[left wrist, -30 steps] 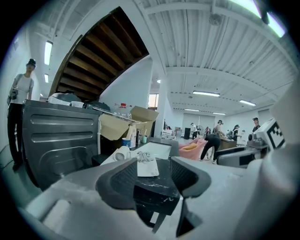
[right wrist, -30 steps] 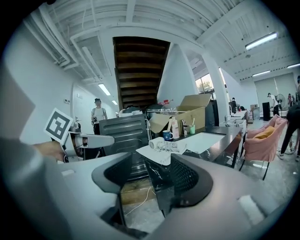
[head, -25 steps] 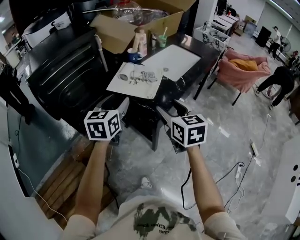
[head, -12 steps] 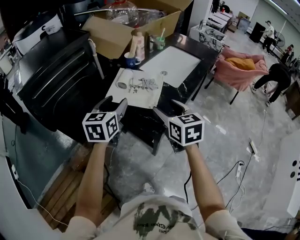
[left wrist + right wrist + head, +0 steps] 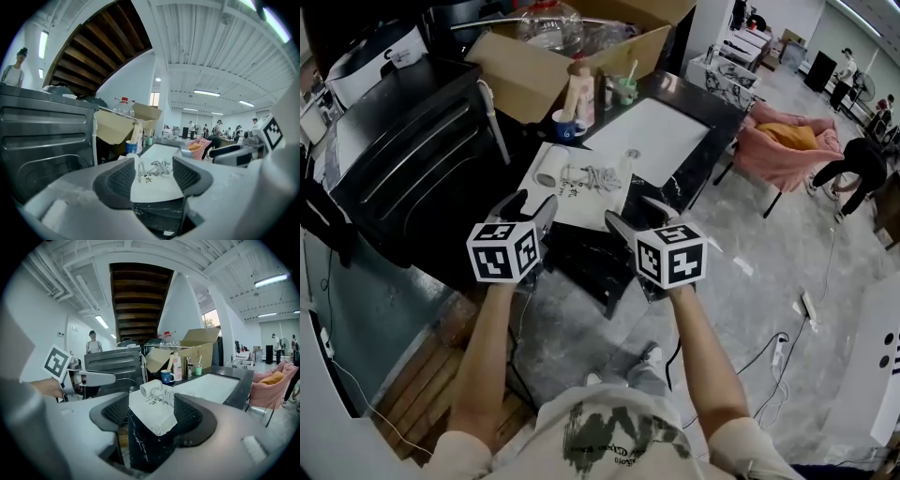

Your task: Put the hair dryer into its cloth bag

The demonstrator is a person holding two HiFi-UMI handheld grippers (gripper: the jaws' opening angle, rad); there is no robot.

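Head view first: both arms reach out side by side, and the left gripper (image 5: 532,204) and right gripper (image 5: 637,216) hang in the air just short of the near corner of the black counter (image 5: 675,183), touching nothing. On that corner lies the white cloth bag (image 5: 592,195), spread flat, and the hair dryer (image 5: 549,167) rests on top of it toward the left edge, its cord (image 5: 592,173) bunched on the cloth beside it. Farther back on the counter stand a blue cup (image 5: 567,122) and a green cup (image 5: 625,89) in front of an open cardboard box (image 5: 544,56), and a pink chair (image 5: 787,141) sits off to the right on the floor. Over to the left gripper view: the left gripper (image 5: 154,174) has its jaws spread wide, they have just been opening, and nothing sits between them. The cloth bag (image 5: 157,190) and the cord (image 5: 159,166) show through the gap, well ahead. The right gripper (image 5: 234,154) shows alongside at the right edge. Now the right gripper view: the right gripper (image 5: 151,409) has its jaws wide apart too, and they are empty. Framed between them but beyond them is the counter corner (image 5: 140,446) with the cloth bag (image 5: 151,422) drooping over its edge and the hair dryer (image 5: 151,388) lying on the cloth.
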